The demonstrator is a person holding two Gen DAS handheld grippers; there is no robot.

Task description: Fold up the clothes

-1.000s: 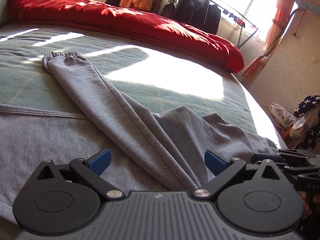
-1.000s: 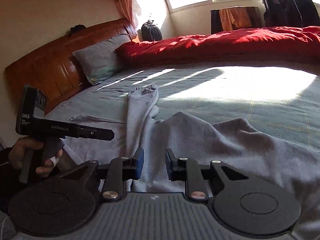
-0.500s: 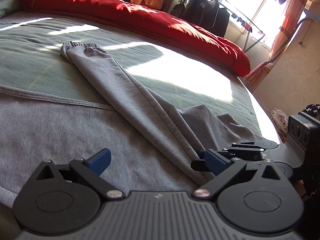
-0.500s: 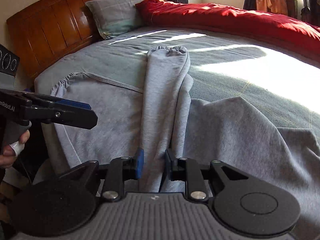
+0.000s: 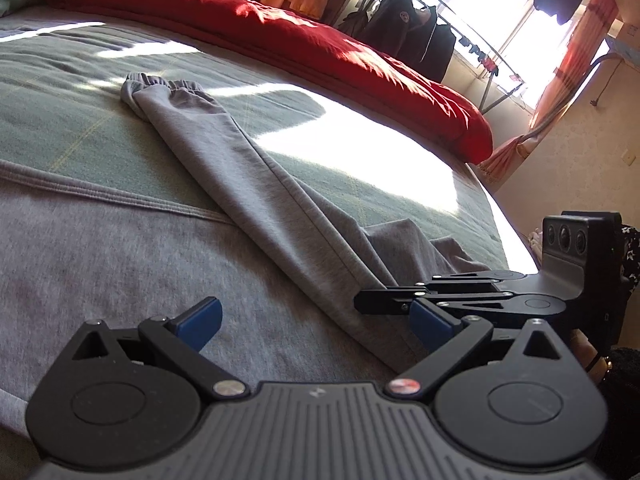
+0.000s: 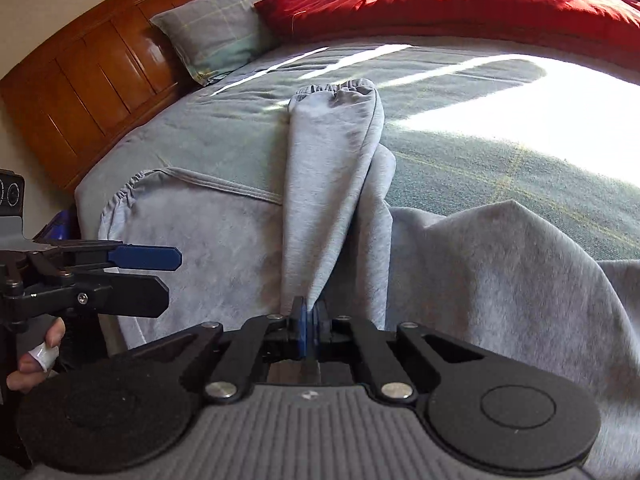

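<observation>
Grey sweatshirt (image 6: 224,248) lies spread on the bed (image 6: 500,152), its body near the edge closest to me and one long sleeve (image 6: 328,184) running away across the green-grey cover, elastic cuff (image 5: 168,86) at the far end. My right gripper (image 6: 310,330) has its blue pads pressed together with the near end of that sleeve pinched between them; the cloth rises from the pads in a ridge. My left gripper (image 5: 316,322) sits wide open, holding nothing, low over the sweatshirt's body with the sleeve lying diagonally between its fingers. From my left camera the right gripper shows side-on, just beside my right fingertip (image 5: 430,322). A red duvet (image 5: 280,28) is heaped along the far side, and a pillow (image 6: 216,36) leans against the wooden headboard (image 6: 88,76).
</observation>
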